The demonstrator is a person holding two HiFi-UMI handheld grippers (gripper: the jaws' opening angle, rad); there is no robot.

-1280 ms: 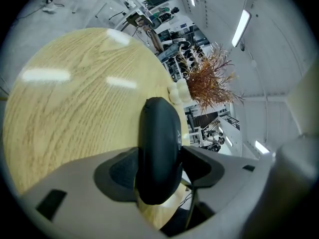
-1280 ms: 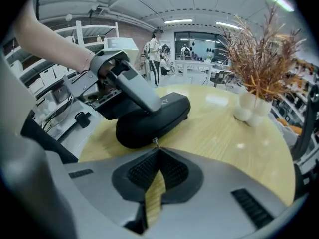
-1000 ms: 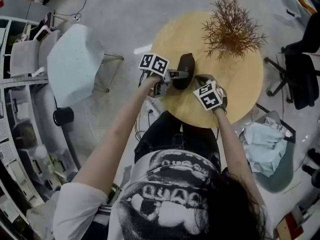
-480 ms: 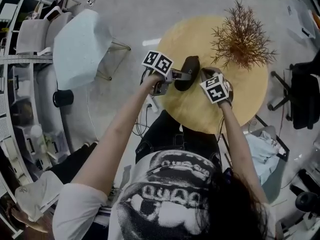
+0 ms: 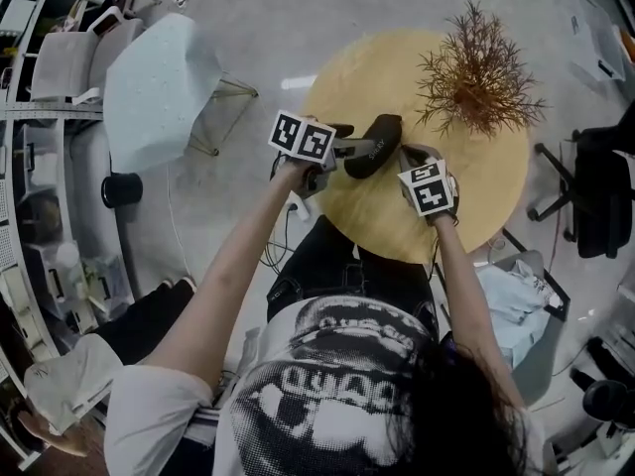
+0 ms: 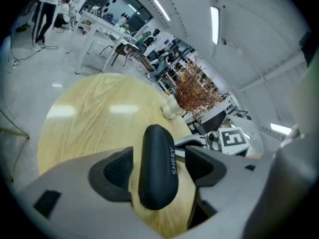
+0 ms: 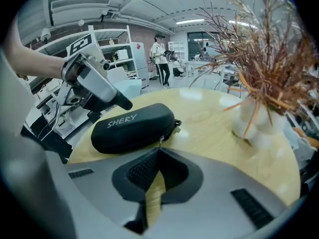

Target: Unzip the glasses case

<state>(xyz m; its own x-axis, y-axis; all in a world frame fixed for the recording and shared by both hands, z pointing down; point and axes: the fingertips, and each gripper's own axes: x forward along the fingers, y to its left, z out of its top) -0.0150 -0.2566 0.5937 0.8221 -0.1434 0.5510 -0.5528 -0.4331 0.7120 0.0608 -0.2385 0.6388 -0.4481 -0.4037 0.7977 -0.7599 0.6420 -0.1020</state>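
1. Your left tongs have just been opening wide and straddle the black oval glasses case.
2. Your right tongs pinch its small metal zip pull.
3. The case lies on the round wooden bench, near dried brown twigs.

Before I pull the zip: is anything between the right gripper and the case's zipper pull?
Nothing visible. The right gripper has its shut jaws right at the zipper pull on the near edge of the glasses case; whether they pinch it is unclear. The vase stands apart.
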